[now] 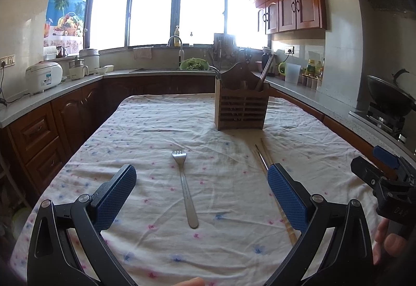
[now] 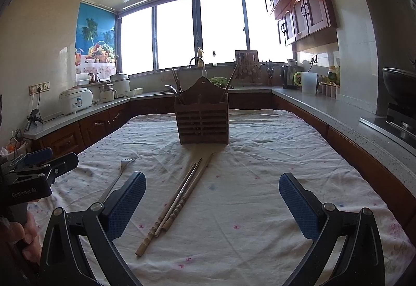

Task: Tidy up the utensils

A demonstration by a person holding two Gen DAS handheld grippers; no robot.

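Both grippers, left gripper point(image 1: 201, 186) and right gripper point(image 2: 212, 193), gape wide, empty. I fear the flat fork point(image 1: 184, 183) skids on loose tablecloth point(image 1: 145, 130).

Holder point(image 2: 202, 118) stands far on my table point(image 2: 260, 208). Nearer me, fork point(image 1: 184, 187) lies left, chopsticks point(image 2: 176, 204) right, well apart from holder.

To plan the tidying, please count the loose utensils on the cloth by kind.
Fork: 1
Chopsticks: 3 seen, overlapping
Total: 4
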